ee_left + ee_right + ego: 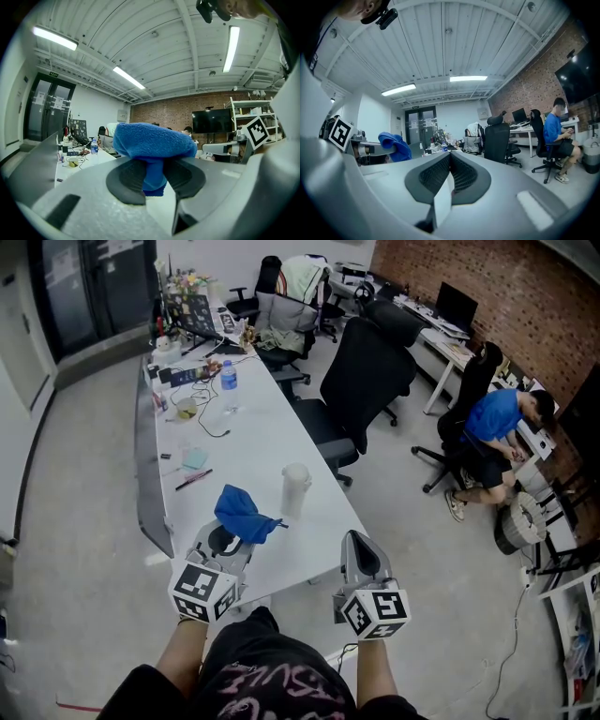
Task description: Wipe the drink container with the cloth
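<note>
My left gripper (228, 542) is shut on a blue cloth (246, 512), which bunches up over the near end of the white table (253, 437). In the left gripper view the blue cloth (152, 143) is pinched between the two dark pads and droops over them. The drink container (295, 488), a pale translucent tumbler, stands upright on the table just right of the cloth and beyond both grippers. My right gripper (360, 545) is shut and empty, off the table's near right corner. In the right gripper view its pads (461, 176) meet with nothing between them, and the cloth (393, 145) shows at the left.
A black office chair (366, 381) stands close to the table's right side. A water bottle (228, 376), cables, a pen (192, 479) and a pale note (195, 458) lie farther up the table. A person in a blue shirt (495, 423) sits at the right desks.
</note>
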Demonstrator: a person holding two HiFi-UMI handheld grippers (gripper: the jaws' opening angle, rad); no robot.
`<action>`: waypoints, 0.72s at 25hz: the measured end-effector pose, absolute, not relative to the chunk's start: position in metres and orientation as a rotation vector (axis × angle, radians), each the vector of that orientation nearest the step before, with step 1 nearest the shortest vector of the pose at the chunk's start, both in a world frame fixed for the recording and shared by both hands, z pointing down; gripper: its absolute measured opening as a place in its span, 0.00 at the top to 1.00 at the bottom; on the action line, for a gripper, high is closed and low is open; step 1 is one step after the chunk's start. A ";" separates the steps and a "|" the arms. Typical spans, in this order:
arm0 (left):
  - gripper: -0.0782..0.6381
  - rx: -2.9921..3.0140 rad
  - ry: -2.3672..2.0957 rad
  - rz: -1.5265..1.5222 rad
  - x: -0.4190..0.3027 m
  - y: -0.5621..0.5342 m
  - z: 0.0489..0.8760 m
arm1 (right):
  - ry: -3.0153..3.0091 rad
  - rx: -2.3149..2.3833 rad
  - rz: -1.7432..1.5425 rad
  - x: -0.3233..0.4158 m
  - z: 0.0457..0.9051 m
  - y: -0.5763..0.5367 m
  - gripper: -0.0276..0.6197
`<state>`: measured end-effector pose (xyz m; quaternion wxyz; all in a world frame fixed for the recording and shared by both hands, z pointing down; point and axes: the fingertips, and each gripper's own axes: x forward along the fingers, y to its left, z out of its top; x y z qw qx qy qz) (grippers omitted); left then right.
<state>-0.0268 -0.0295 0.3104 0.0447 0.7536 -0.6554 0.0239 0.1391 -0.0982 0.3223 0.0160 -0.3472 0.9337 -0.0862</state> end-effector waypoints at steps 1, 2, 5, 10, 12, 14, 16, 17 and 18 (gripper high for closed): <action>0.75 2.301 -2.003 0.070 -0.027 -0.029 0.310 | 2.906 -1.077 -0.267 0.139 0.322 -0.097 0.97; 0.75 2.300 -2.004 0.069 -0.027 -0.028 0.309 | 2.908 -1.074 -0.266 0.138 0.322 -0.096 0.97; 0.75 2.309 -2.001 0.074 -0.027 -0.027 0.309 | 2.907 -1.072 -0.265 0.138 0.322 -0.095 0.97; 0.75 2.317 -1.994 0.087 -0.025 -0.026 0.310 | 2.902 -1.076 -0.268 0.139 0.322 -0.095 0.97; 0.75 2.317 -1.989 0.085 -0.026 -0.026 0.311 | 2.901 -1.081 -0.273 0.139 0.324 -0.094 0.97; 0.75 2.318 -1.987 0.085 -0.027 -0.027 0.312 | 2.899 -1.084 -0.277 0.139 0.327 -0.095 0.97; 0.75 2.319 -1.989 0.086 -0.026 -0.027 0.313 | 2.898 -1.084 -0.279 0.139 0.327 -0.096 0.97; 0.75 2.318 -1.989 0.087 -0.026 -0.028 0.313 | 2.897 -1.084 -0.281 0.139 0.328 -0.096 0.97; 0.75 2.317 -1.990 0.088 -0.026 -0.028 0.313 | 2.897 -1.084 -0.282 0.140 0.328 -0.097 0.97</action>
